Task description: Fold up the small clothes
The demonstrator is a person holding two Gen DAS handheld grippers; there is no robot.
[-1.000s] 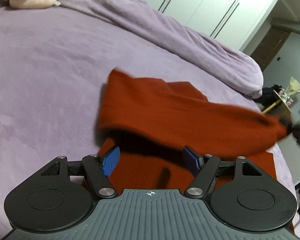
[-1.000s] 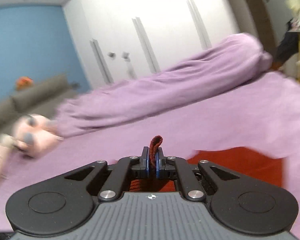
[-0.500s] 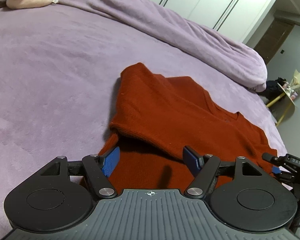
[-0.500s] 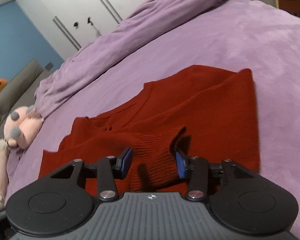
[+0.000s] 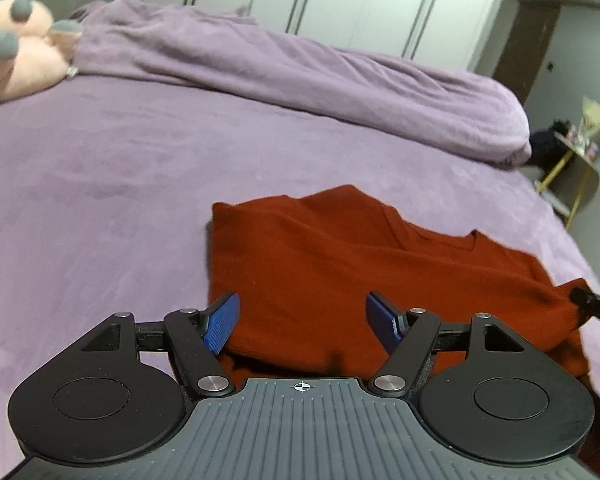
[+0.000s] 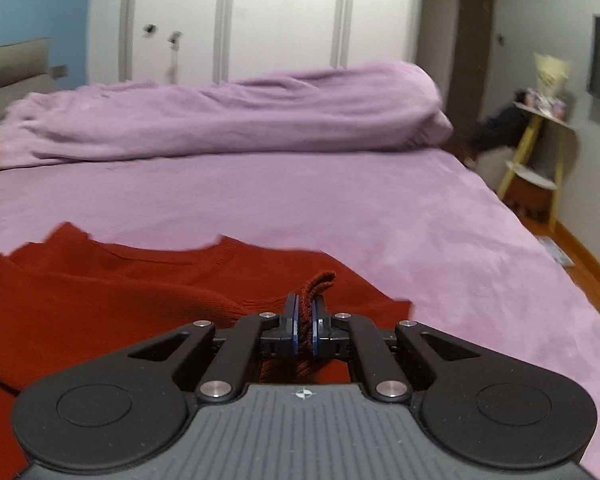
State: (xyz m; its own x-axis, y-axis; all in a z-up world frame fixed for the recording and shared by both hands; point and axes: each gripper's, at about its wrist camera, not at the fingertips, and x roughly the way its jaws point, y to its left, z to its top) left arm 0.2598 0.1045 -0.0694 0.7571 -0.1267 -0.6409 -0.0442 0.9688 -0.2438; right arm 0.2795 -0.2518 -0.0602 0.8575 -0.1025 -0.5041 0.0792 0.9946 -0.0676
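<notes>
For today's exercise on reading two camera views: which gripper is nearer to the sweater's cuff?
Right. The right gripper is shut on the ribbed cuff of the red sweater. The left gripper is open over another part of the sweater, gripping nothing.

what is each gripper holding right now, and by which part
The right gripper is shut on the red sweater, pinching a ribbed cuff-like edge between its pads. The left gripper is open above the sweater, holding nothing.

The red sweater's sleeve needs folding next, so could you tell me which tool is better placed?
Probably the right tool: it is shut on the ribbed cuff of the red sweater. The left tool is open, gripping nothing.
</notes>
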